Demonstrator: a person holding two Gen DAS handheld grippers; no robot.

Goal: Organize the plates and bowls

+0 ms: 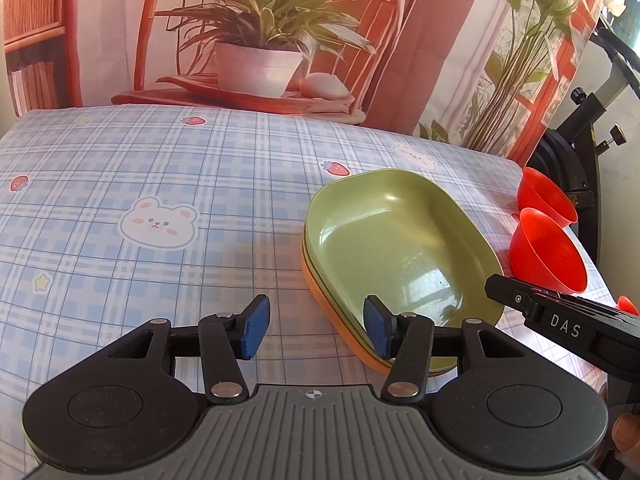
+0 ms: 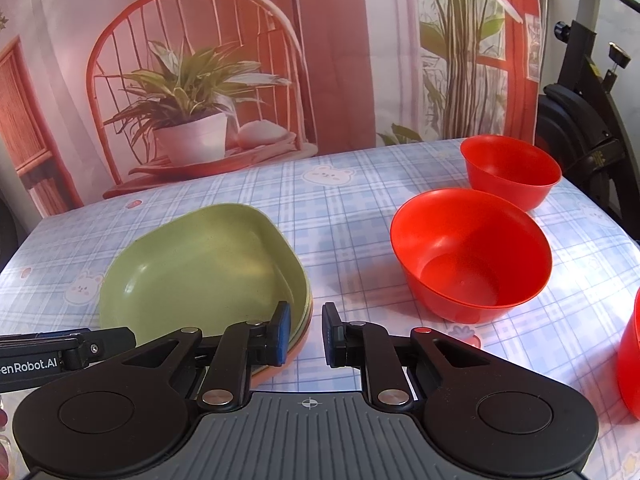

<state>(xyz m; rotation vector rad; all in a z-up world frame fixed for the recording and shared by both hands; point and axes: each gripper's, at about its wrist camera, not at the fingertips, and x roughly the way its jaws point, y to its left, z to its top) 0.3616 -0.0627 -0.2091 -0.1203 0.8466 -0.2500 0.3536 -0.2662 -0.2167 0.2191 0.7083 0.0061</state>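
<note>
A green plate (image 1: 400, 240) lies stacked on an orange plate (image 1: 344, 320) on the checked tablecloth; the stack also shows in the right wrist view (image 2: 192, 276). Two red bowls (image 2: 472, 252) (image 2: 510, 172) stand upright to its right, apart from each other, and a third red bowl (image 2: 630, 360) is cut off at the right edge. My left gripper (image 1: 316, 330) is open and empty, its right finger over the stack's near rim. My right gripper (image 2: 306, 332) is open and empty, just right of the stack's near edge.
The table (image 1: 140, 168) has a blue plaid cloth with bear prints. A printed backdrop (image 2: 240, 60) of a chair and plants hangs behind it. An exercise bike (image 2: 580, 120) stands past the table's right edge.
</note>
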